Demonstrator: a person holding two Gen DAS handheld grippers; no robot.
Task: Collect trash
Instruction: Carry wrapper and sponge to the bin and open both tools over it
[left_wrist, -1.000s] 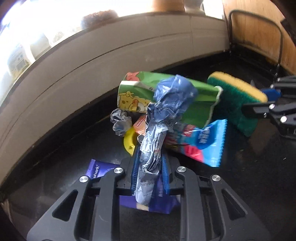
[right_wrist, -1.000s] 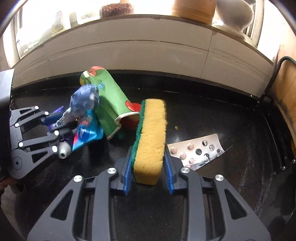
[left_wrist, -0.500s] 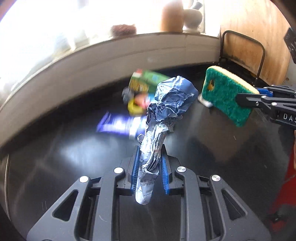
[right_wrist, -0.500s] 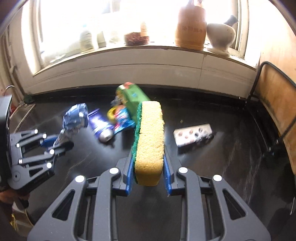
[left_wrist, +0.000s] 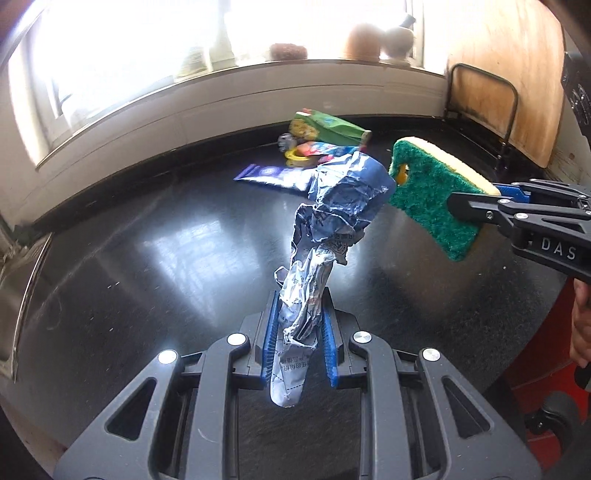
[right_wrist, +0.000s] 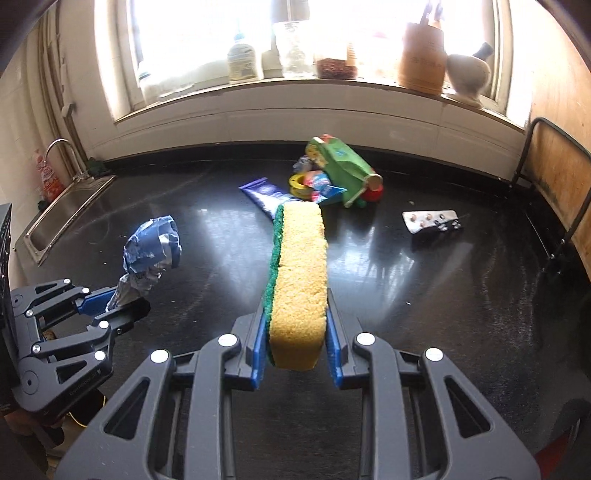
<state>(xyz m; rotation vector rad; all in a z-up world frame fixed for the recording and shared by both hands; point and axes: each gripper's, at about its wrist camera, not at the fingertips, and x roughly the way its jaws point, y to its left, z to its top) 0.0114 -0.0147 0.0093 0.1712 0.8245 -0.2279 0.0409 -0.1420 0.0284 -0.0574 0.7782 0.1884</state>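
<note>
Crumpled blue-and-silver foil wrapper: pinched upright between the blue pads of the left tool, raised clear of the glossy black table. Yellow sponge with green scouring face: clamped on edge in the right tool, also off the table. Remaining litter toward the back edge under the window sill: green printed carton, yellow tape ring, purple flat pouch, silver pill blister strip lying apart to the right. Broad bare table lies between tools and litter; steel sink at the left edge.
</note>
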